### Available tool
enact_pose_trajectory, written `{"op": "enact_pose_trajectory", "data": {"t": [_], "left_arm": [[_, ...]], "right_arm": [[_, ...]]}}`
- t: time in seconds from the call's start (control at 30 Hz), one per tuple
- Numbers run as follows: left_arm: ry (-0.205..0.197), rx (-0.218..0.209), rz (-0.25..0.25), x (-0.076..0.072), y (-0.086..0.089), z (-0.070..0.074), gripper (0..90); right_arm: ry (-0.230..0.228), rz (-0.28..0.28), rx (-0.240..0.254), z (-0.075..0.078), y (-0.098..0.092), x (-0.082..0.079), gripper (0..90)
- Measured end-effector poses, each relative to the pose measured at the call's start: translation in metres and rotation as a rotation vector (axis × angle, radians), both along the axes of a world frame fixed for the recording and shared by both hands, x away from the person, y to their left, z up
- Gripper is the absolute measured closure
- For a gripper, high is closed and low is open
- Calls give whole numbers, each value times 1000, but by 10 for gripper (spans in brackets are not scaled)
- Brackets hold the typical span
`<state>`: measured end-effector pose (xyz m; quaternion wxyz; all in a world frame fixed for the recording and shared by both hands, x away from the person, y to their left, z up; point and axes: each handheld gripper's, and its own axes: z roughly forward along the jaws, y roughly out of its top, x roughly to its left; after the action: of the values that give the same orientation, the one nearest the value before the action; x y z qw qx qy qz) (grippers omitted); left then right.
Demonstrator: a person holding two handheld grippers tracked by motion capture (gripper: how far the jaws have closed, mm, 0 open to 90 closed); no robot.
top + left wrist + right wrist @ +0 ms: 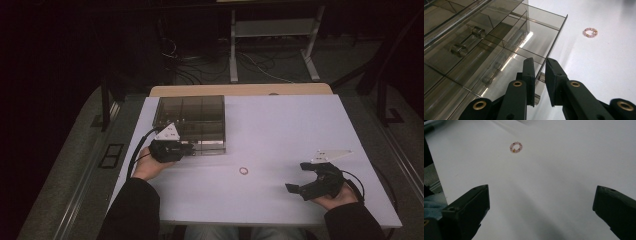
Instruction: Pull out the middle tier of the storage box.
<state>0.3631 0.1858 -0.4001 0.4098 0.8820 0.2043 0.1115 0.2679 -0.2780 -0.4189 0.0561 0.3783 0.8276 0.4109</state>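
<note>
White and bare apart from two things, the surface stands in a dim room with cables and a metal frame on the floor beyond it. At its far left sits a smoked clear organiser box split into compartments, and the left gripper is against its near edge; in the left gripper view its jaws stand nearly closed around the thin rim of the box's front corner wall, apparently clamping it, though contact on both pads is hard to confirm. Near the middle, on open surface and apart from the box, lies a small pink bead ring, flat, a closed loop with no long axis to favour. At the right, the right gripper rests low with its jaws spread wide and empty, pointing leftward toward the ring, which lies ahead of it and left of centre in its own view. With the left one busy at the box, the free right gripper looks the likelier one to take the ring.
</note>
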Motion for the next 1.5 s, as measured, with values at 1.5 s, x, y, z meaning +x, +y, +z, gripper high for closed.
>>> {"op": "enact_pose_trajectory", "data": {"t": [1.5], "left_arm": [[20, -72, 21, -17, 4, 7, 649]], "right_arm": [[-1, -4, 2, 0, -1, 0, 4]]}}
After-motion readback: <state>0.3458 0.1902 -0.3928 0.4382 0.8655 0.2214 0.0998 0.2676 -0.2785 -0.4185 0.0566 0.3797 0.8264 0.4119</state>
